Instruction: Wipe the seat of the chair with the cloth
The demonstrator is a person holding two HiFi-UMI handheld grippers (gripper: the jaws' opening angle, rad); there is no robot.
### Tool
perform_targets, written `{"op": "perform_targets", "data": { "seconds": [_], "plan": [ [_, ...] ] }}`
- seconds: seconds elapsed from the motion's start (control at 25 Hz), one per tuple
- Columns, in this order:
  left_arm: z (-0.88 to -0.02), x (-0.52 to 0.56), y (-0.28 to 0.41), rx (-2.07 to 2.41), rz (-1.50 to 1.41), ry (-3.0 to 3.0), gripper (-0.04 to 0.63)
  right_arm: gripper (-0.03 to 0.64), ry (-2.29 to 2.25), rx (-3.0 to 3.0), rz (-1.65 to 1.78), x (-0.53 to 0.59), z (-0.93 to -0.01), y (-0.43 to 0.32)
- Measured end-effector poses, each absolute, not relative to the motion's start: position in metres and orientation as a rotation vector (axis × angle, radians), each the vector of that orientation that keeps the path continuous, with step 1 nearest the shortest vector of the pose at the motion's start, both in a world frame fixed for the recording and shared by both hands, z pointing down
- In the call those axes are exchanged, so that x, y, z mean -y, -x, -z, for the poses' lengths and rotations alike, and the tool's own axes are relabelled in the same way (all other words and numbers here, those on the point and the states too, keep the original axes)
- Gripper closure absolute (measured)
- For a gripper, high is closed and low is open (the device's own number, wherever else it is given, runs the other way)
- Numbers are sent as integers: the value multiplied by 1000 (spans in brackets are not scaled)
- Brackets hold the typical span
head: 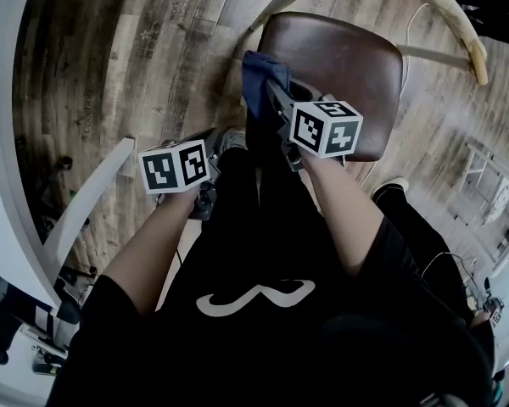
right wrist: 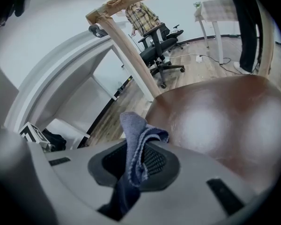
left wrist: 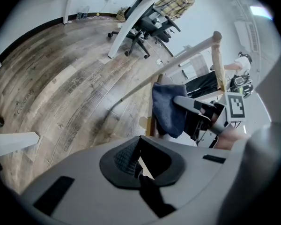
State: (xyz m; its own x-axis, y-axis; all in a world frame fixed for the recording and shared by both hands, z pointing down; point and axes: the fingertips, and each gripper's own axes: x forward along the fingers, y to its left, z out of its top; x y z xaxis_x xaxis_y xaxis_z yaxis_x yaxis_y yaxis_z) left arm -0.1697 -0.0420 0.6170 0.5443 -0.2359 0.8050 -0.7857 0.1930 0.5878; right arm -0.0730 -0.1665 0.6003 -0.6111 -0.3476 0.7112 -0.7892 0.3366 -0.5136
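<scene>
Left gripper view: left gripper (left wrist: pixel 139 165) has its jaws closed together with nothing between them, only a thin sliver of light showing, held out over the wood floor (left wrist: pixel 61 88) beside the chair. Head view puts it low at the left, next to the person's dark trousers (head: pixel 263 227) and apart from the seat. A white beam (head: pixel 85 202) runs across the floor further left. Moving right, the cloth (head: pixel 259 79), dark blue, sits bunched at the front left corner of the seat (head: pixel 348 62); cannot tell whether it touches the seat surface or hangs just above it. The right gripper (right wrist: pixel 136 165) is clamped on the cloth, a fold sticking up past the jaws and the rest trailing down between them. The seat is brown and glossy, and it fills the right side of the right gripper view. The chair's pale wooden back rail (head: pixel 445 19) curves behind the seat at upper right. In the background stand a black office chair (right wrist: pixel 161 48) and a person in a plaid shirt (right wrist: pixel 140 13).
</scene>
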Motion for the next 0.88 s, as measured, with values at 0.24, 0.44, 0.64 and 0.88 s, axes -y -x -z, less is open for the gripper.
{"op": "perform_targets", "data": {
  "seconds": [0.24, 0.44, 0.64, 0.88],
  "plan": [
    [-614, 50, 168, 969, -485, -1372, 583, 563, -1018, 2100, -1202, 169, -606, 64],
    [-617, 45, 167, 979, -471, -1344, 583, 563, -1037, 2103, -1206, 170, -609, 58],
    [-615, 41, 149, 965, -490, -1353, 583, 563, -1060, 2093, -1187, 172, -611, 35],
    [-610, 37, 125, 958, -506, -1366, 583, 563, -1120, 2069, -1182, 171, -610, -9]
  ]
}}
